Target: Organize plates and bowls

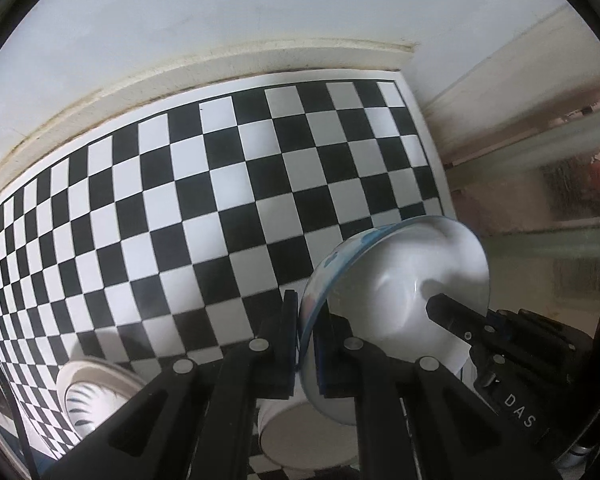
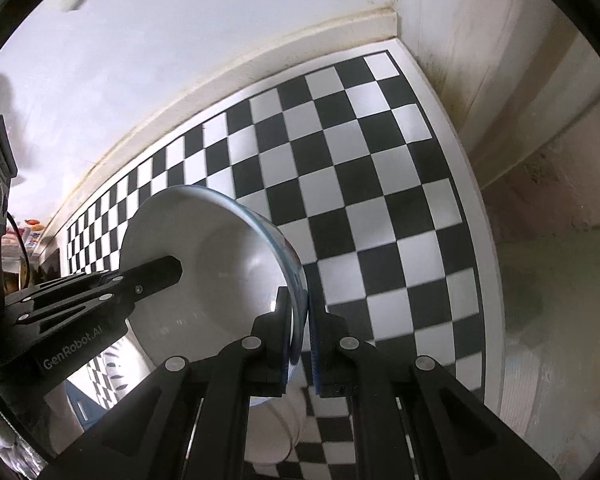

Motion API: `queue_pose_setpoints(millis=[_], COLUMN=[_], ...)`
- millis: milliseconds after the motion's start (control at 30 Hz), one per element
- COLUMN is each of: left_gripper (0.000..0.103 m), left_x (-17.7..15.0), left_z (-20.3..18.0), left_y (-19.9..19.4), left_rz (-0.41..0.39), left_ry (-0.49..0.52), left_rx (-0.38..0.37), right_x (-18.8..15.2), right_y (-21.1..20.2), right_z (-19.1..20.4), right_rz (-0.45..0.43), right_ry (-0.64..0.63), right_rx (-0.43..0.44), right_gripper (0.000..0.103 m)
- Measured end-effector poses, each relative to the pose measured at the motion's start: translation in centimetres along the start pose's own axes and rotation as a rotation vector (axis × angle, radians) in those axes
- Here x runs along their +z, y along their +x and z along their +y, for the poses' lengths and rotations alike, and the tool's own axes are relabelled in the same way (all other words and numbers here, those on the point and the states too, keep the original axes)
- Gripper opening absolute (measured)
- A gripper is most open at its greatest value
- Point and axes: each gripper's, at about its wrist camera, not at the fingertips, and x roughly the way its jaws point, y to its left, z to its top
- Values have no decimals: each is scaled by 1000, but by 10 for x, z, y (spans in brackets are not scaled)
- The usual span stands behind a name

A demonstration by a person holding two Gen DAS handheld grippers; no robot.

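Observation:
A white bowl with a blue-patterned outside hangs tilted above the checkerboard surface. My left gripper is shut on its near rim. My right gripper grips the opposite rim, with one of its fingers lying inside the bowl. In the right wrist view the same bowl fills the left middle, and my right gripper is shut on its rim. One of the left gripper's fingers reaches into the bowl from the left.
A white dish with blue stripes lies low on the left, under the left gripper. Directly below the bowl sits a plain white round vessel. The checkerboard ends at a cream wall ledge and drops off at its right edge.

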Motion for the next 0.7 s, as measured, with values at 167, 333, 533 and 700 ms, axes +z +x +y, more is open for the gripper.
queue_pose_setpoints(millis=[167,333,533,700], left_gripper=[5,5,5,5], left_x=[-26,-51,-78,-96], left_z=[-2,-3,0,7], left_y=[-20,-35,-37,-25], left_rz=[-31,-45,-44,-13], left_ry=[19,39,52,47], left_rx=[-7,-11,-10,-2], right_x=[-26,-54,-87,-106], right_y=[-25,-42,-46,-33], right_z=[10,20,28,28], right_rz=[-31,-51,-50,-23], right_ry=[-2,-4,-3,7], right_rx=[1,4,5,13], right_gripper=[9,9,9,9])
